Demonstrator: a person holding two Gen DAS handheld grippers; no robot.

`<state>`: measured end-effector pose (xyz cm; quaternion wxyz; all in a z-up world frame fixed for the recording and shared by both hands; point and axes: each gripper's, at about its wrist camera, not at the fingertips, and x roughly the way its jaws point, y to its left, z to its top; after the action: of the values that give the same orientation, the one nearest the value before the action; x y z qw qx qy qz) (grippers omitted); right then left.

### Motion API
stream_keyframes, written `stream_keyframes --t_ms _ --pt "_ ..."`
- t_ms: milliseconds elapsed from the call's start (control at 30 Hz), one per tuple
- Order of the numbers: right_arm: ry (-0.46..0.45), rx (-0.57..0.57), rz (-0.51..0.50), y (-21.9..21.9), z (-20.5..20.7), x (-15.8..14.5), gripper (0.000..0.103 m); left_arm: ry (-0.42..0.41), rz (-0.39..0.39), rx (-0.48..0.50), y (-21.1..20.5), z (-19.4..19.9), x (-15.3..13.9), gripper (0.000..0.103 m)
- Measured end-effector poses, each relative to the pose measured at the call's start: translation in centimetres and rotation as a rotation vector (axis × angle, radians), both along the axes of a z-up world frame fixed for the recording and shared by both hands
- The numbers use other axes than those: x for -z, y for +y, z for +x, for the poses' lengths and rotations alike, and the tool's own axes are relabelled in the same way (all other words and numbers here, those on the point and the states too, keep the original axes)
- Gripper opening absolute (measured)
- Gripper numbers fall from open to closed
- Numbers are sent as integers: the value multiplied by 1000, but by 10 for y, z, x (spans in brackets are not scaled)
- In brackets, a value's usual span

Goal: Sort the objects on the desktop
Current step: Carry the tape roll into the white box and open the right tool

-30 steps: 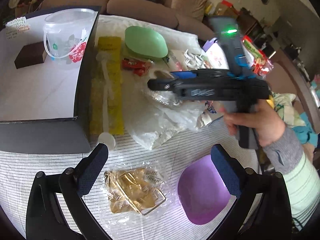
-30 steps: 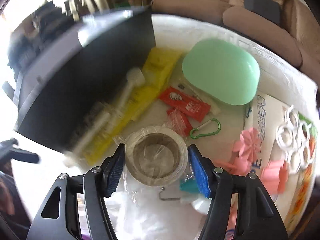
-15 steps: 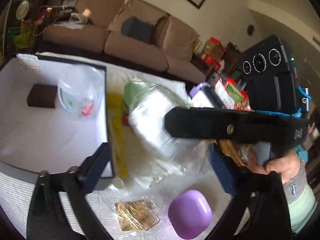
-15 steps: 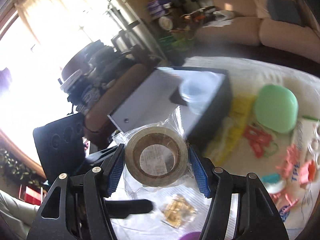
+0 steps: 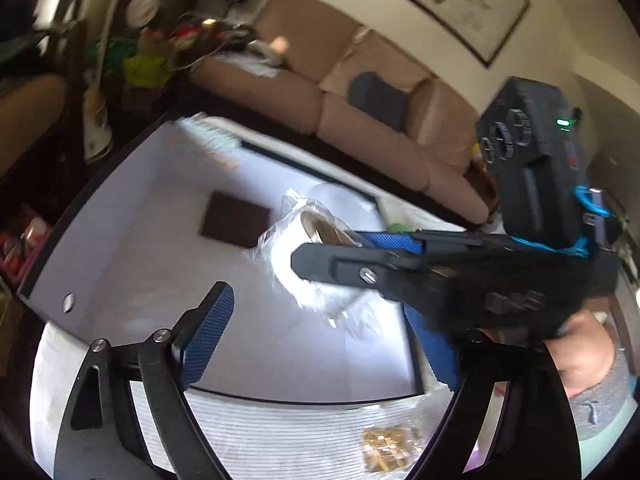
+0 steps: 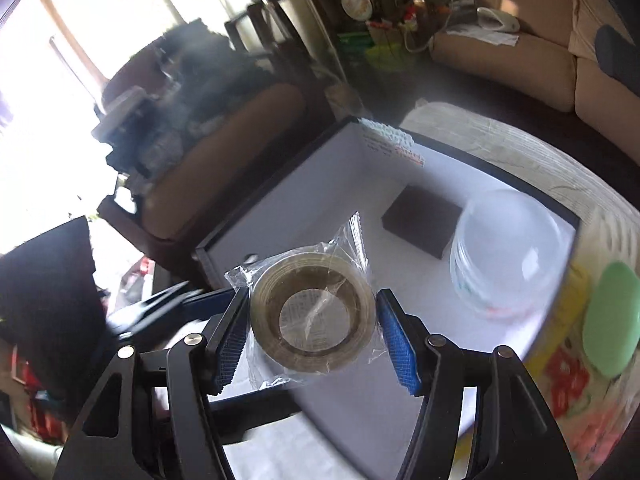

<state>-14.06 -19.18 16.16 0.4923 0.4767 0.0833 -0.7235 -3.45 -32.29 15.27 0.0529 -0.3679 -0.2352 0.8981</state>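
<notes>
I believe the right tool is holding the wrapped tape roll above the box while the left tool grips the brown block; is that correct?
Not quite. The left tool grips nothing: it is open and empty, and the brown block lies untouched in the box, as both wrist views show. The right tool does hold the wrapped tape roll above the box.

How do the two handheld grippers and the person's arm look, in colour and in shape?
Both grippers are matte black with angular linkage arms, silver pivot screws and blue textured pads on the fingers. The right gripper carries a black camera block with a green light, tied by a blue cord. The right hand shows a grey cuff and a pale green sleeve.
</notes>
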Motion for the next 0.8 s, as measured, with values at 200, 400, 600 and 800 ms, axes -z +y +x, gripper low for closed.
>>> stream_keyframes --t_ms 200,400,600,800 --pt "-1 21 163 -48 -28 55 65 -107 -1 -84 -34 -4 23 87" --pt "-29 44 279 -81 -49 91 65 -72 58 -172 -78 16 20 89" --pt "-37 20 301 -106 -52 109 65 -52 99 -248 -114 36 23 92" --pt "-16 -31 309 -135 -49 120 65 -10 144 -278 -130 40 30 92"
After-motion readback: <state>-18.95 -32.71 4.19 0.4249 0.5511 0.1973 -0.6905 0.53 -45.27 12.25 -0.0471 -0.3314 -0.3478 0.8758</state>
